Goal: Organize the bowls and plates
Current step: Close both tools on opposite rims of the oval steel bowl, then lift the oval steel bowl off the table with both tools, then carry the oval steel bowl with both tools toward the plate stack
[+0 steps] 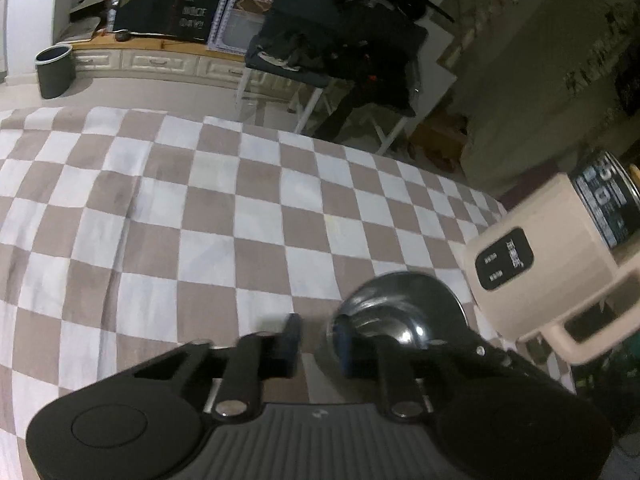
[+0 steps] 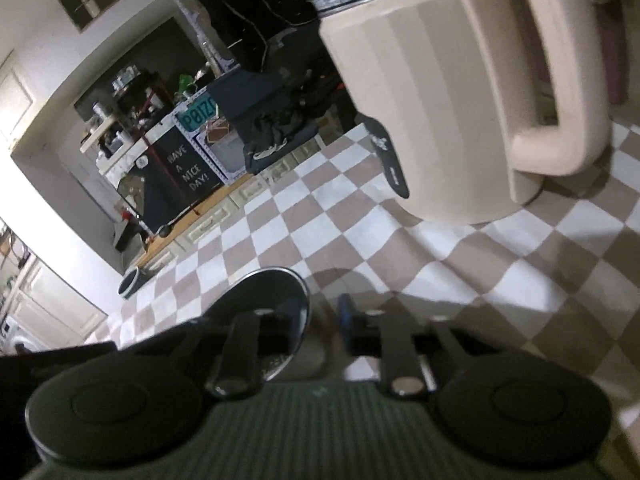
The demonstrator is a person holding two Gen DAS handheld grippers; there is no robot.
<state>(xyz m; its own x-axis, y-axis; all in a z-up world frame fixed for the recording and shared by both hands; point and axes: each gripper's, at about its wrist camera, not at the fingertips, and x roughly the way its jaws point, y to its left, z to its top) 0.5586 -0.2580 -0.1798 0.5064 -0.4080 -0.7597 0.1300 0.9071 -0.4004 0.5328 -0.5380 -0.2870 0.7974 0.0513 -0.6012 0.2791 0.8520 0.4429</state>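
Note:
A shiny steel bowl lies on the checkered cloth, tilted, in the left wrist view. My left gripper is open; its right finger sits at the bowl's rim and its left finger stands apart. In the right wrist view a steel bowl lies low at centre left. My right gripper is open, with its left finger over the bowl and its right blue-tipped finger beside it on the cloth.
A beige kettle-like appliance with a handle stands at the table's right edge; it looms close in the right wrist view. Beyond the table are a chair with dark clothes, a grey bin and a low cabinet.

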